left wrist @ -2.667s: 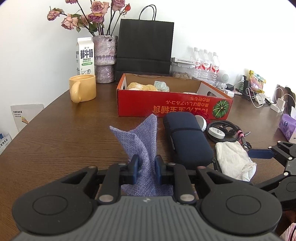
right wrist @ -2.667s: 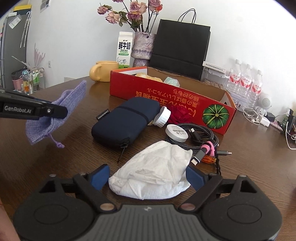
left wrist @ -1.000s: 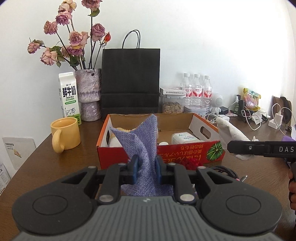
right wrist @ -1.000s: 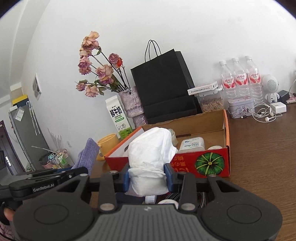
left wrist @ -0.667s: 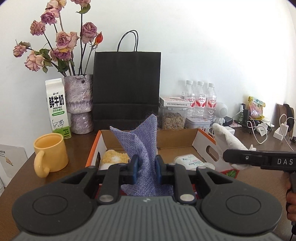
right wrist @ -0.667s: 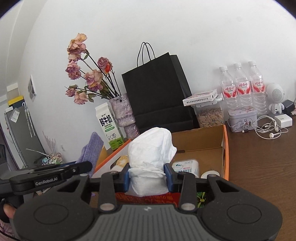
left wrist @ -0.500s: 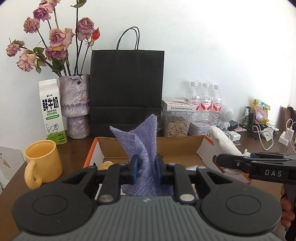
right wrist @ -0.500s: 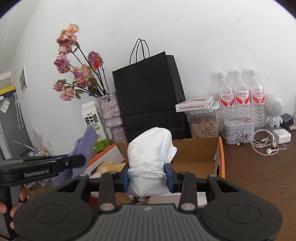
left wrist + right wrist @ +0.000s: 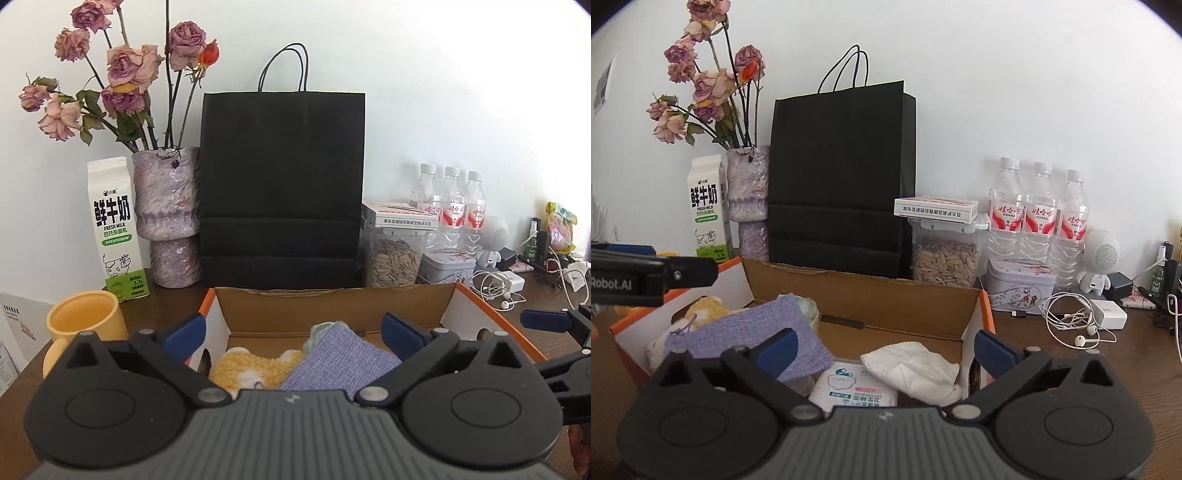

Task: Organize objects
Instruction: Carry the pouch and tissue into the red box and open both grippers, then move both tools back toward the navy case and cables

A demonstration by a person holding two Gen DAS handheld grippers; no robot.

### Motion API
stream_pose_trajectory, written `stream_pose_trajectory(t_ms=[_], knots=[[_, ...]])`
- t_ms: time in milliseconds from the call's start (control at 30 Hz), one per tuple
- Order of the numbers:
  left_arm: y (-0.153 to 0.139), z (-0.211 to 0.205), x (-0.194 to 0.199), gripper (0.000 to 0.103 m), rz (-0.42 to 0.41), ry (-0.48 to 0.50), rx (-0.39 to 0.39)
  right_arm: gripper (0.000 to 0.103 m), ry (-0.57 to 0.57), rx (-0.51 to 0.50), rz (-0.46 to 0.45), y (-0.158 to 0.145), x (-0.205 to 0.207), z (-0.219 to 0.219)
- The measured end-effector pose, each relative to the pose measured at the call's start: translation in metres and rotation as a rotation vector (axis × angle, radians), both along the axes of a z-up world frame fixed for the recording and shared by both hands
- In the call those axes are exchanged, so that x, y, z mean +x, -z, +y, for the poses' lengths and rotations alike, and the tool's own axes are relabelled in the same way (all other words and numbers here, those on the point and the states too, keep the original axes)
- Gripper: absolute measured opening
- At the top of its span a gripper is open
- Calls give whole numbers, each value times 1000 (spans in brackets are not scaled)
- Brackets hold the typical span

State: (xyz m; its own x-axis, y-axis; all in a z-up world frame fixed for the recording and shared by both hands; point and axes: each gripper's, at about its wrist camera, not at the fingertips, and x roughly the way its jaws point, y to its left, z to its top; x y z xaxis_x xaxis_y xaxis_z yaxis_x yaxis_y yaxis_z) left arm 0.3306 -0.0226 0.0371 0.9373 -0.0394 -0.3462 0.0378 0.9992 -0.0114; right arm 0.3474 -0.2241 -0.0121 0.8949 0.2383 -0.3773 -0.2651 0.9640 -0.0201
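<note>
The left gripper (image 9: 291, 332) has its 2 blue-tipped fingers (image 9: 184, 328) spread wide and opening, with nothing pressed between them. Below and between them the purple cloth pouch (image 9: 338, 360) lies loose inside the cardboard box (image 9: 332, 306), resting against a yellow fuzzy thing (image 9: 247, 367) at the box's left end.

The right gripper (image 9: 882, 345) is likewise opening, its fingers (image 9: 991, 349) far apart and holding nothing. The crumpled white tissue (image 9: 916, 367) lies in the box below them, touching a white wipes packet (image 9: 853, 389) on its left. From this view the pouch sits left of the packet, partly over it, with its drawstring toward the box's left wall.

The left gripper's arm crosses the left edge of the right wrist view above the box's near left corner, and the right gripper's finger shows at the right edge of the left wrist view, just beyond the box's right wall.

Behind the box on the brown surface (image 9: 1071, 369) stands a black paper bag (image 9: 282, 192). To its left are a vase of dried roses (image 9: 166, 218), a milk carton (image 9: 114, 229) and a yellow mug (image 9: 85, 321). To its right are a jar of seeds (image 9: 945, 258), a tin (image 9: 1019, 286), 3 water bottles (image 9: 1038, 218) and white earphones (image 9: 1075, 325).
</note>
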Motion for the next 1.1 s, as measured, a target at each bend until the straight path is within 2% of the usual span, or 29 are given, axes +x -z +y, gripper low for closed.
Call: stream_pose_trajectory(t_ms=[200, 633, 800, 1100], knots=[[-6, -1, -14, 103, -30, -11, 9, 102, -14, -38, -16, -1, -17, 4], [-13, -4, -73, 103, -8, 24, -8, 103, -32, -80, -44, -12, -83, 1], [-7, -8, -99, 103, 52, 63, -18, 103, -43, -101, -34, -11, -120, -5], [16, -16, -139, 103, 169, 97, -11, 103, -25, -107, 22, 8, -174, -27]])
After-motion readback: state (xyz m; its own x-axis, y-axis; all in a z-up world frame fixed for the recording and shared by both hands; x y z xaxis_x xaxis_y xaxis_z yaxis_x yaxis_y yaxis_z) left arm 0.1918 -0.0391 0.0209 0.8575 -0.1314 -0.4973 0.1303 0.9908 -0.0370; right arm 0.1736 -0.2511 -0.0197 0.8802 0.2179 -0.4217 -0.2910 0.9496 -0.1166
